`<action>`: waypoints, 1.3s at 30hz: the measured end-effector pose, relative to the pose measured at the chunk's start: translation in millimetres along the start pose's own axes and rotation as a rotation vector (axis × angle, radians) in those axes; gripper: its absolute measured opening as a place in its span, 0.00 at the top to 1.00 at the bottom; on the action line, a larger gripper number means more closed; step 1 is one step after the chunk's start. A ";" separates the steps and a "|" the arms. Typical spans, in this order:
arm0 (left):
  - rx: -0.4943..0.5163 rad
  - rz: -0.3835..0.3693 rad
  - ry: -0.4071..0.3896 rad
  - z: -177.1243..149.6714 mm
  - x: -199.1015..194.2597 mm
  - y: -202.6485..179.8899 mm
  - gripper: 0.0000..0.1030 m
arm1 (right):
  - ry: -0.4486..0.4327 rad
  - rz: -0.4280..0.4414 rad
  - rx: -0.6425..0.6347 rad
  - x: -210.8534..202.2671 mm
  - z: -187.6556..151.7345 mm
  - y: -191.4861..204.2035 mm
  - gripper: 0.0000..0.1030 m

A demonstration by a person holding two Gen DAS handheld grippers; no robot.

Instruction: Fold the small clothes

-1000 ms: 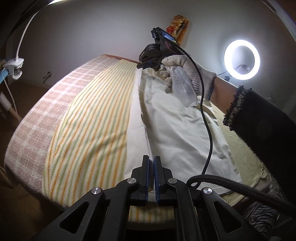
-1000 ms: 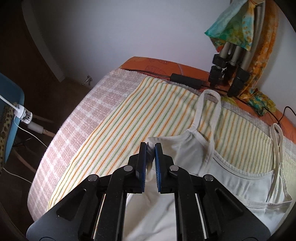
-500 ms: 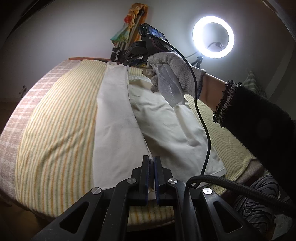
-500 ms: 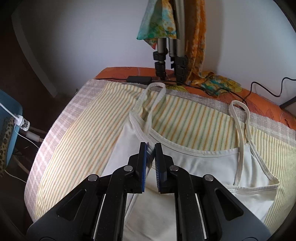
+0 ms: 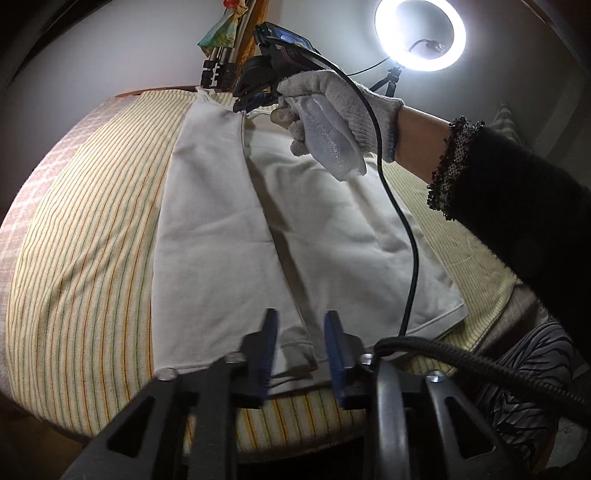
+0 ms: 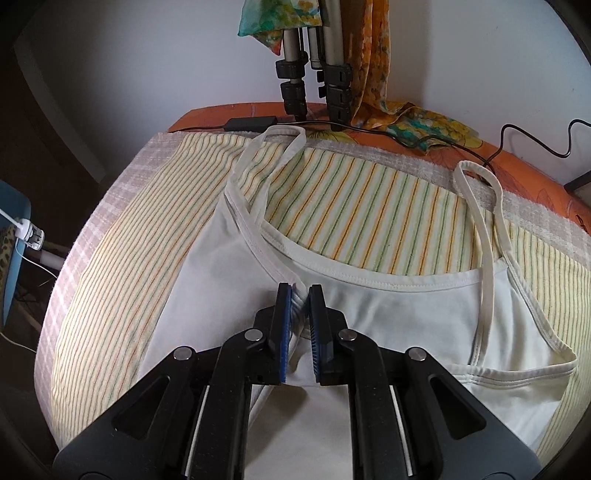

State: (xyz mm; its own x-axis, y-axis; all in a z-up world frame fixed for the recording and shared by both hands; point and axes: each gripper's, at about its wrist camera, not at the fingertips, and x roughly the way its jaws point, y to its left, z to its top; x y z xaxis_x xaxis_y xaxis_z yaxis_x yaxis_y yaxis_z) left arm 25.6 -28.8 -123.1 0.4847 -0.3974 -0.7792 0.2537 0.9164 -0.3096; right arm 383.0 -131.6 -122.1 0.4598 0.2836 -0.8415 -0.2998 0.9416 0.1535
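Observation:
A white strappy camisole (image 5: 207, 221) lies on a striped towel (image 5: 81, 258), its left side folded over onto the middle. My left gripper (image 5: 300, 325) hovers at the near hem, and its jaws are opening. The folded hem corner lies between the fingers, with no pad pressing on it. In the right wrist view, my right gripper (image 6: 299, 295) is shut on the camisole (image 6: 406, 306) at the top of the folded edge, under the neckline. A gloved hand (image 5: 332, 107) holds that right gripper (image 5: 255, 99) at the far end. Both straps lie flat on the towel.
The striped towel (image 6: 369, 206) covers a checked cloth on an orange-topped table. Tripod legs (image 6: 314, 74), a patterned scarf, a black adapter and cables stand at the far edge. A ring light (image 5: 419, 33) shines at the right. A black cable (image 5: 410, 240) hangs across the garment.
Both grippers carried the camisole's left side across to the right, and the flap now lies flat on the body. The left jaws have parted from the hem; the right stays shut.

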 end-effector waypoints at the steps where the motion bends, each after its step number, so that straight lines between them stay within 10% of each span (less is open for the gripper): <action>1: 0.005 0.006 0.000 -0.1 -1.1 -0.6 0.70 | -0.002 0.003 -0.003 -0.8 -0.2 -0.9 0.84; 4: 0.026 0.031 -0.011 -1.5 -4.5 -2.1 0.69 | -0.034 0.008 -0.007 -12.3 -1.8 -4.8 0.61; 14: 0.079 0.100 -0.099 -18.4 -27.2 -0.9 0.64 | -0.150 0.050 0.030 -102.3 -23.1 -30.9 0.50; 26: 0.199 0.177 -0.235 -31.2 -52.0 -25.1 0.65 | -0.274 0.060 0.117 -222.3 -83.6 -99.4 0.46; 39: 0.221 0.043 -0.224 -33.3 -30.2 -90.5 0.65 | -0.299 0.048 0.203 -247.3 -133.2 -165.5 0.45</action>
State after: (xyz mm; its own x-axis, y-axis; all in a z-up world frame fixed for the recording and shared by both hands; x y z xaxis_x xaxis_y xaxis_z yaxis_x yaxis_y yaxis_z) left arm -39.9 -98.1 -89.7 0.6650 -0.3818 -0.6419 0.3930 0.9097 -0.1340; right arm 207.6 -381.8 -8.4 0.6825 0.3402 -0.6469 -0.1682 0.9344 0.3140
